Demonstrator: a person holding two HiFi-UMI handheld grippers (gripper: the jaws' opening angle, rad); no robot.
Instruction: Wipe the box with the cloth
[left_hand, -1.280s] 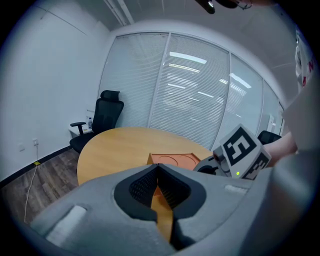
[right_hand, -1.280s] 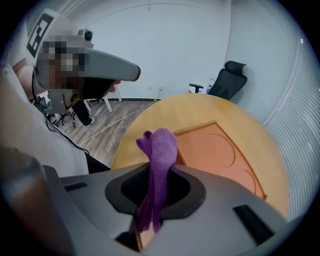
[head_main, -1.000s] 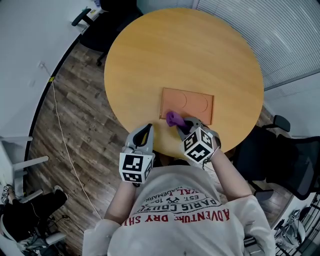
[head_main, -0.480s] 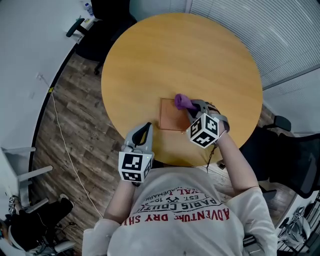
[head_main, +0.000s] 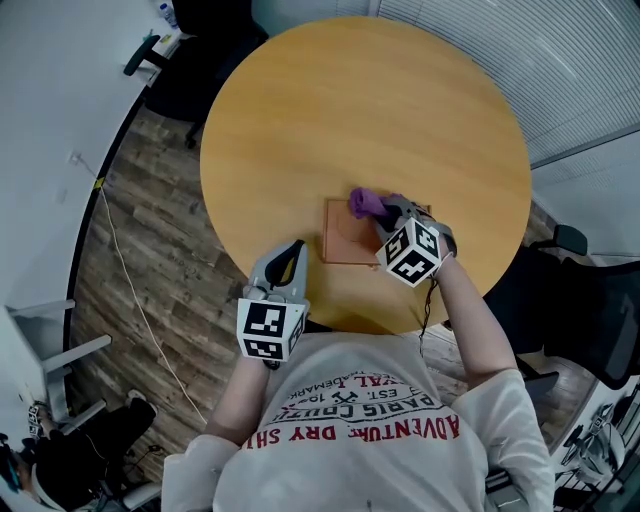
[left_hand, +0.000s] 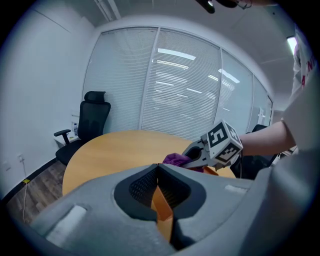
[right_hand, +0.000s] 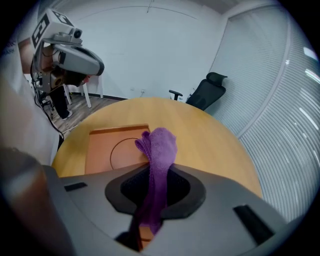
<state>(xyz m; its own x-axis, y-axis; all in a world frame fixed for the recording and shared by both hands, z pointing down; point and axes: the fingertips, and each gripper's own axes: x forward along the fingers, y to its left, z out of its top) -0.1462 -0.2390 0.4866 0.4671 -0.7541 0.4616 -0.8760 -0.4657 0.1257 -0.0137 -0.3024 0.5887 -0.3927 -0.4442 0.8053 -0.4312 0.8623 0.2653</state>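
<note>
A flat orange box (head_main: 345, 240) lies near the front edge of the round wooden table (head_main: 330, 110). My right gripper (head_main: 388, 213) is over the box's far edge, shut on a purple cloth (head_main: 365, 203). The right gripper view shows the cloth (right_hand: 159, 150) pinched between the jaws and bunched over the box (right_hand: 112, 147), whose top bears a circle. My left gripper (head_main: 292, 252) hovers at the table's near edge, left of the box, shut and holding nothing. Its own view looks past the left gripper (left_hand: 159, 172) at the cloth (left_hand: 175, 160) in the right gripper (left_hand: 192, 157).
A black office chair (head_main: 200, 50) stands at the table's far left and another (head_main: 570, 300) at the right. A white cable (head_main: 130, 300) runs over the wooden floor on the left. Window blinds (head_main: 560, 60) close off the far right.
My right gripper has carried the cloth across the box top, from its near edge to its far edge. The left gripper has stayed in place.
</note>
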